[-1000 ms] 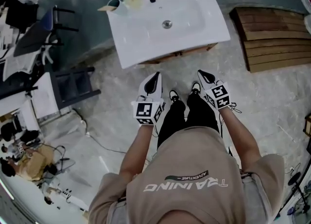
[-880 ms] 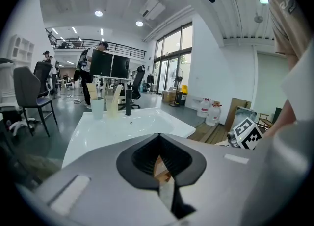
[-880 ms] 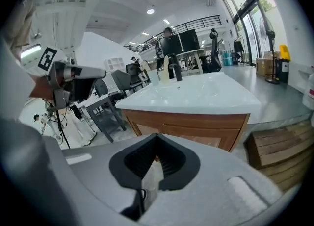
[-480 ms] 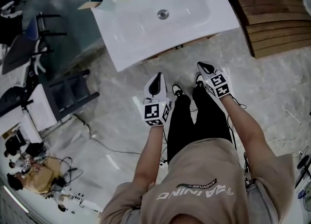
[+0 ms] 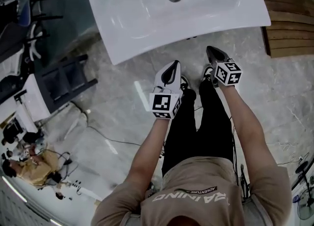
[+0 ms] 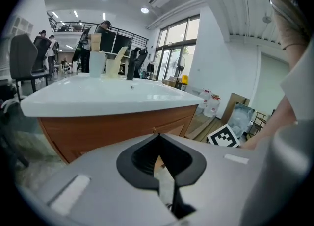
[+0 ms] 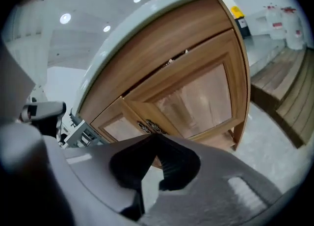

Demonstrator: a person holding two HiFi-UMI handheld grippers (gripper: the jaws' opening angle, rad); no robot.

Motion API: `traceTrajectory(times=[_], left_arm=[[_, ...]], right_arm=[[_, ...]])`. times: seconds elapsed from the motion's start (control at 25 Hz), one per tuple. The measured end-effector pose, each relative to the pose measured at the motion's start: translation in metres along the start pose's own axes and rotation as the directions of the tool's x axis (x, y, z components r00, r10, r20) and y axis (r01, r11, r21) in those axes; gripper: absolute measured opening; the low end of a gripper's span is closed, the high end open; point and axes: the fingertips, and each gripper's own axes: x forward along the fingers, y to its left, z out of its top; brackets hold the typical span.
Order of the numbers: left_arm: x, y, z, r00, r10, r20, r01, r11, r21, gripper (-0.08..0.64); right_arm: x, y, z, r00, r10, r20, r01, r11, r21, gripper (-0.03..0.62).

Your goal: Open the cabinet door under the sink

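Note:
The sink cabinet [image 7: 196,92] has a wooden front with two frosted-glass doors, both closed, and dark ornate handles [image 7: 148,126] where they meet. The white basin top [image 5: 147,19] hides the doors in the head view. My right gripper [image 7: 156,137] is shut and empty, its tip just short of the handles and apart from them. My left gripper [image 6: 158,136] is also shut with nothing in it, pointing at the cabinet's wooden front [image 6: 108,132] from the left side. In the head view the left gripper [image 5: 175,63] and right gripper [image 5: 210,49] sit just in front of the basin edge.
A faucet [image 6: 131,63] and cups [image 6: 97,64] stand on the basin's far side. Wooden planks [image 5: 289,29] lie to the right, a dark chair [image 5: 64,85] to the left. Cables [image 5: 98,137] trail over the stone floor. Water bottles [image 7: 284,16] stand beyond the cabinet.
Both grippers have sunk lower and come closer to the cabinet front. The right gripper has rolled. The basin has slid towards the top of the head view.

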Motion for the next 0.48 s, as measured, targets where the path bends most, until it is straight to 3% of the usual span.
traceTrajectory(times=[0.32,0.48], left_arm=[[0.013,0.010,-0.034,0.999,-0.027,-0.034,0.027,1.000,-0.016,0.017],[0.012,0.018,-0.046,0.999,-0.017,-0.043,0.015,0.999,-0.043,0.017]], right_arm=[[0.047,-0.014,-0.020,0.995,0.058,0.077,-0.071,0.978,0.194,0.003],[0.054,-0.018,-0.020,0.984,0.087,0.153,-0.135,0.931,0.339,0.094]])
